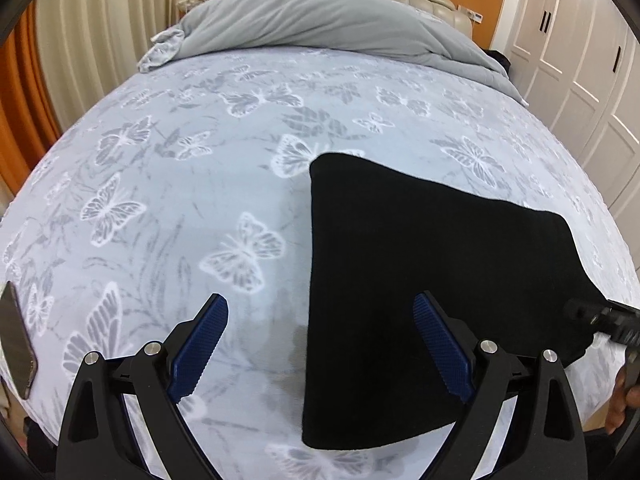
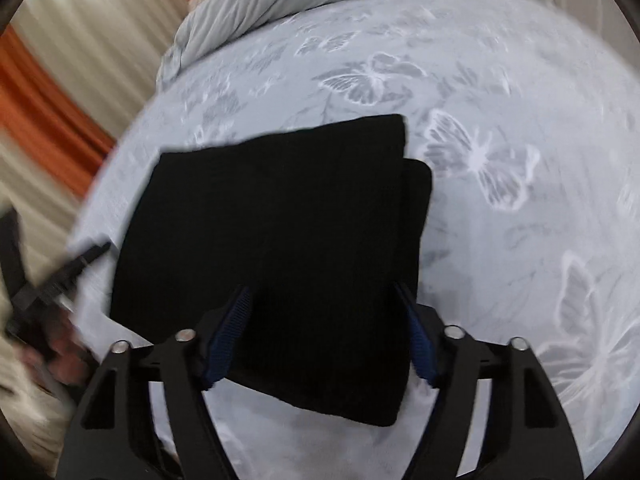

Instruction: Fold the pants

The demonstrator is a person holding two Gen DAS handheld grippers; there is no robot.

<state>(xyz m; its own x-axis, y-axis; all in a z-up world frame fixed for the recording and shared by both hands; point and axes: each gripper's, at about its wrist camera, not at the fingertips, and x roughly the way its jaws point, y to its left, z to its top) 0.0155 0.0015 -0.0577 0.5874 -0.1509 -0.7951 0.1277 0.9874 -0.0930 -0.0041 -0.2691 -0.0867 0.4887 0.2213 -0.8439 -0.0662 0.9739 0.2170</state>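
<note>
The black pants (image 1: 420,240) lie folded into a thick flat block on the butterfly-print bed sheet (image 1: 180,160). In the left wrist view my left gripper (image 1: 322,316) stands open over the block's left edge. One blue pad is over bare sheet, the other over the cloth, and nothing is pinched. In the right wrist view the pants (image 2: 280,208) fill the middle. My right gripper (image 2: 322,300) is open just above their near part, its fingers spread over the cloth without pressing on it. The view is blurred. The right gripper's tip (image 1: 600,316) shows at the pants' right corner.
A grey duvet (image 1: 320,20) is bunched at the head of the bed. A dark phone (image 1: 16,340) lies on the sheet at the left edge. White wardrobe doors (image 1: 580,60) stand to the right, and pale and orange curtains (image 1: 80,40) hang on the left.
</note>
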